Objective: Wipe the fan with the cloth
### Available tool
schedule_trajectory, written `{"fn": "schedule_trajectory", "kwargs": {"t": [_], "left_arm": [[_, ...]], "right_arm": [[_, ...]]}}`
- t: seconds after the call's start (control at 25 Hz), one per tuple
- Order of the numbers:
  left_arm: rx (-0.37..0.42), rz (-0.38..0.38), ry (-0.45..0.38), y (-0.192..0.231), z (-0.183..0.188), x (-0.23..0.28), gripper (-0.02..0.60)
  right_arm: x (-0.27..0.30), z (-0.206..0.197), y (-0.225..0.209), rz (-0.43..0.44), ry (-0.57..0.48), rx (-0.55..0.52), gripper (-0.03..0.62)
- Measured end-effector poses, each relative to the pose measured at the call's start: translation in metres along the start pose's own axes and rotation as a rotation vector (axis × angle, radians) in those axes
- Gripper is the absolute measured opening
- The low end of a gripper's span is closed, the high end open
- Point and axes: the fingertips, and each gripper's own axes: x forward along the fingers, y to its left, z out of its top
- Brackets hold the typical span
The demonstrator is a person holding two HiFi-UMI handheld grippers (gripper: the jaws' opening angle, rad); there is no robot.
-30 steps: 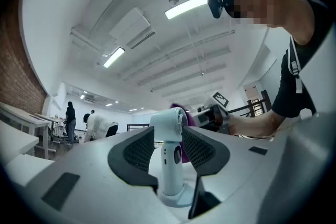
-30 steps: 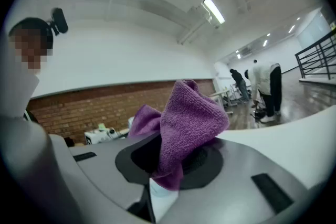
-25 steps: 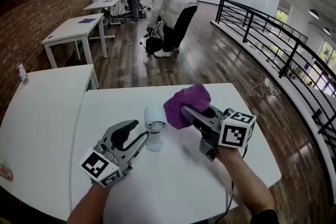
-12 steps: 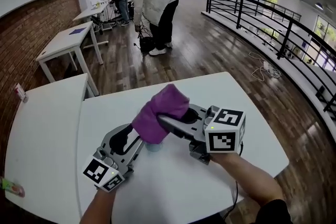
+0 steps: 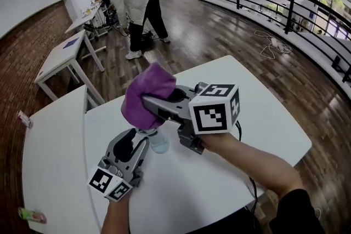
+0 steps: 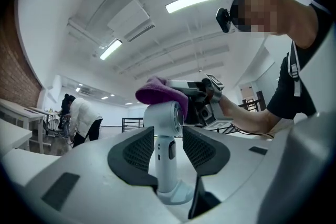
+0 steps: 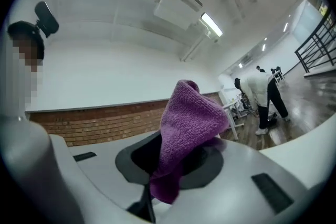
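White table (image 5: 274, 134), cloth (image 5: 143, 101) mostly hides fan (image 6: 164, 115) overhead, left tongs (image 6: 168, 139) hold stem.

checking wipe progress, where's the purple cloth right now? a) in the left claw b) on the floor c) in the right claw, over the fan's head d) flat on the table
c: the right claw grips the purple cloth, seen over the fan in the left gripper view.

Bright, even light from ceiling strip lights (image 6: 192, 0); sharp, with fisheye-bent edges.

The cloth (image 7: 189, 131) is nubby terry, the fan (image 6: 164, 119) smooth plastic
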Motion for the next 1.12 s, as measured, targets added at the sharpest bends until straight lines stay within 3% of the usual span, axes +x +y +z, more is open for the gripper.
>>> {"fn": "schedule_trajectory", "kwargs": {"t": [0.24,0.4,0.48,0.56,0.68,0.76,0.92,1.12], "left_arm": [[-0.002,-0.039,0.021,-0.005,0.0,0.006,0.181],[-0.005,-0.04,0.021,-0.005,-0.001,0.006,0.181],[-0.005,-0.04,0.021,-0.005,-0.001,0.006,0.181],[-0.005,-0.04,0.023,-0.004,0.0,0.006,0.181],[-0.004,-0.041,0.023,-0.003,0.001,0.006,0.181],[-0.004,-0.04,0.022,-0.002,0.002,0.005,0.181],[-0.004,-0.031,0.022,-0.004,0.0,0.005,0.181],[-0.001,-0.036,0.028,-0.006,0.001,0.008,0.181]], "right_arm": [[-0.019,-0.056,-0.037,-0.111,0.049,0.139,0.069],[-0.025,-0.119,-0.05,-0.161,0.324,0.136,0.069],[-0.03,-0.133,-0.056,-0.184,0.399,0.135,0.069],[-0.035,-0.113,-0.061,-0.194,0.32,0.149,0.069],[-0.037,-0.036,-0.049,-0.149,0.029,0.136,0.069],[-0.031,0.001,-0.031,-0.089,-0.084,0.11,0.069],[-0.005,-0.021,-0.008,-0.028,0.016,0.079,0.069],[-0.022,-0.049,-0.027,-0.123,0.051,0.117,0.069]]}}
